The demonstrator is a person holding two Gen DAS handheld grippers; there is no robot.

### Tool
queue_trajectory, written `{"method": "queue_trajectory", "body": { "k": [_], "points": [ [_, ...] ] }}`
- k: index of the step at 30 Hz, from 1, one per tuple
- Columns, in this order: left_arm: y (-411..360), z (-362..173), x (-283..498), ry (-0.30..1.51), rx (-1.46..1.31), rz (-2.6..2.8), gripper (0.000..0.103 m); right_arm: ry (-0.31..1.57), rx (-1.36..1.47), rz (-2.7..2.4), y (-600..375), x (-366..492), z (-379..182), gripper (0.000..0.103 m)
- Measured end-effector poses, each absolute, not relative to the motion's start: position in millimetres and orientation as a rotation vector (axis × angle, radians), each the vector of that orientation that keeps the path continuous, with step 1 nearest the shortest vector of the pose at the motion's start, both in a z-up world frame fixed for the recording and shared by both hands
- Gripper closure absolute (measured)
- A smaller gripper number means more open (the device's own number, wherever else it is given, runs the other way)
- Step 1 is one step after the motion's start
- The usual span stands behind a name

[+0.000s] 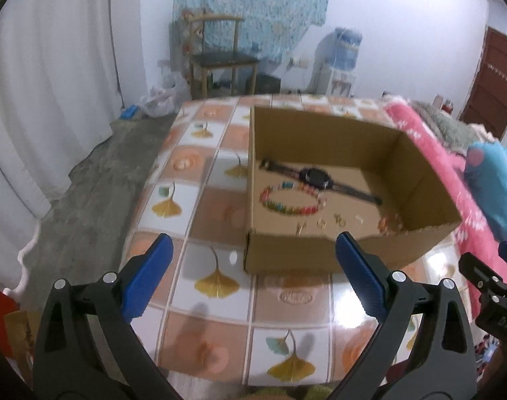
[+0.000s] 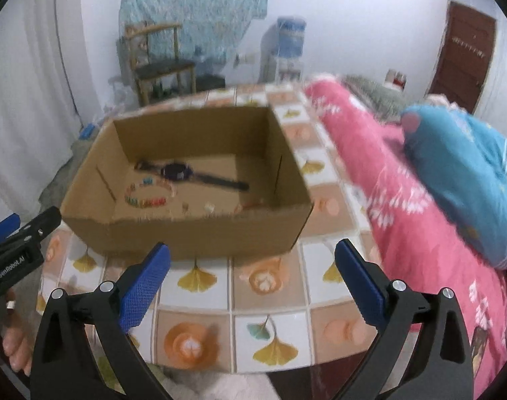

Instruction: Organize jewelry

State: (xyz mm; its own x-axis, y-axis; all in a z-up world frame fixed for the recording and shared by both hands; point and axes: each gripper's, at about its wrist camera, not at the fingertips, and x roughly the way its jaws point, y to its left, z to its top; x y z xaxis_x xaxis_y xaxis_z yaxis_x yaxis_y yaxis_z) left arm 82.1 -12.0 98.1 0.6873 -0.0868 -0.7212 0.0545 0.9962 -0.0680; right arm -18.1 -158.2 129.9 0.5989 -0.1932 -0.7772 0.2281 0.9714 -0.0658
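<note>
A black watch (image 1: pixel 315 177) and a beaded bracelet (image 1: pixel 288 201) lie on the floor of the open cardboard box (image 1: pixel 286 255), small earrings (image 1: pixel 323 222) by its near wall. The box sits mid-table (image 1: pixel 220 330). Left gripper (image 1: pixel 253 250) and right gripper (image 2: pixel 252 253) hover spread wide, empty.

The right gripper (image 2: pixel 252 260) stood wide open with nothing between its blue pads, above the tiled worktop (image 2: pixel 270 286). Directly ahead of it sat an open cardboard box (image 2: pixel 200 236). Inside, toward the far wall, lay a black watch (image 2: pixel 178 170); nearer and to the left lay a coloured bead bracelet (image 2: pixel 146 198), with small blurred pieces along the near wall. The left gripper (image 2: pixel 16 233) entered at far left. A pink blanket (image 2: pixel 403 206) lay to the right.
</note>
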Motion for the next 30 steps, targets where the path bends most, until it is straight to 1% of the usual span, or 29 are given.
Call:
{"method": "queue_trajectory", "body": {
  "k": [5, 30],
  "points": [
    [-18, 87, 82, 0.868, -0.022, -0.066, 0.008, 0.923, 0.017, -0.23, -153, -16, 118, 0.007],
    [-30, 76, 81, 0.946, 0.008, -0.046, 0.008, 0.953, 0.074, -0.233, -169, -5, 107, 0.007]
  ]
}}
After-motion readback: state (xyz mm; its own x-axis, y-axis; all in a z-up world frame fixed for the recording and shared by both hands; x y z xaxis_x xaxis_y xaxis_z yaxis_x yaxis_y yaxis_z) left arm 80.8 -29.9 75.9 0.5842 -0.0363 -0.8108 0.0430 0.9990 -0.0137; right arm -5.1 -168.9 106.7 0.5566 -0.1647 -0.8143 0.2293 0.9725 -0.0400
